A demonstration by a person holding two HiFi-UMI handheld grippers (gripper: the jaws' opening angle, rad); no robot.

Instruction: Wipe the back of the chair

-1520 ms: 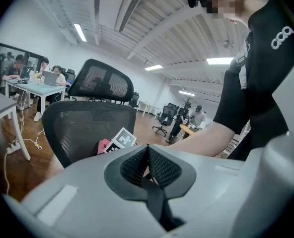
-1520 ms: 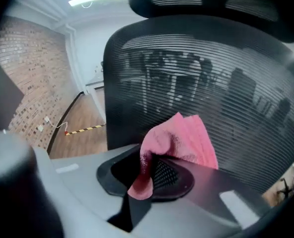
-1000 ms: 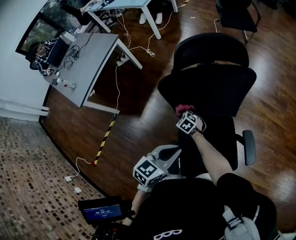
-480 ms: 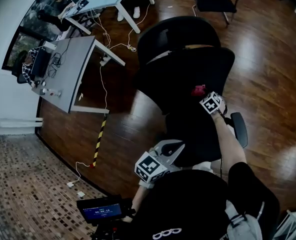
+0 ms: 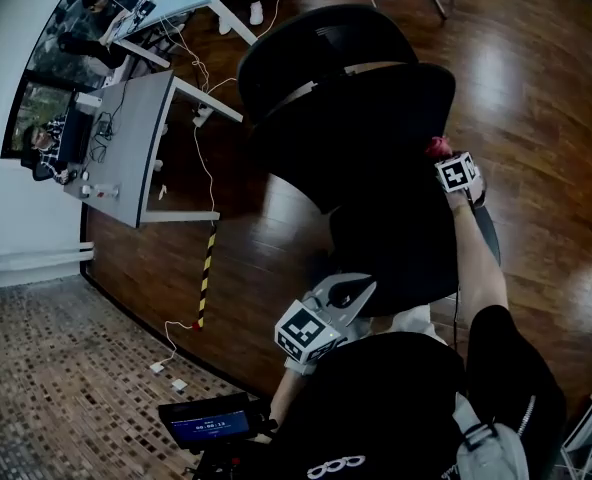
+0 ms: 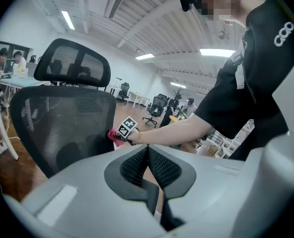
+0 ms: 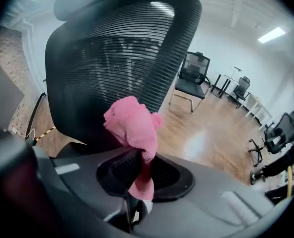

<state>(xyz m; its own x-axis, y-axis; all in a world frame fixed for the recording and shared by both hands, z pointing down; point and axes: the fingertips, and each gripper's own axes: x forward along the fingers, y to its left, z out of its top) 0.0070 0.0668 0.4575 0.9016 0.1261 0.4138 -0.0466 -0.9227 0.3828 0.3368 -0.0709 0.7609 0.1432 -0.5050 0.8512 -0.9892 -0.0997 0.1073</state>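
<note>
A black mesh office chair [image 5: 376, 128] stands before me, its backrest [image 7: 112, 68] filling the right gripper view. My right gripper [image 5: 454, 168] is shut on a pink cloth [image 7: 133, 125], which it holds against the right edge of the backrest [image 6: 62, 123]. The cloth [image 5: 437, 148] shows as a pink spot by the marker cube; in the left gripper view the cloth [image 6: 113, 136] is pressed to the mesh. My left gripper [image 5: 338, 298] hangs low near my body, shut and holding nothing, away from the chair.
Grey desks [image 5: 141, 138] with cables and seated people stand at the left on the wooden floor. A yellow-black tape strip [image 5: 206, 273] lies on the floor. More chairs [image 7: 191, 76] stand behind. A chair armrest [image 5: 488, 230] sits under my right arm.
My right gripper has carried the pink cloth from the left-middle of the backrest across to its right edge. The left gripper has stayed low near my body.
</note>
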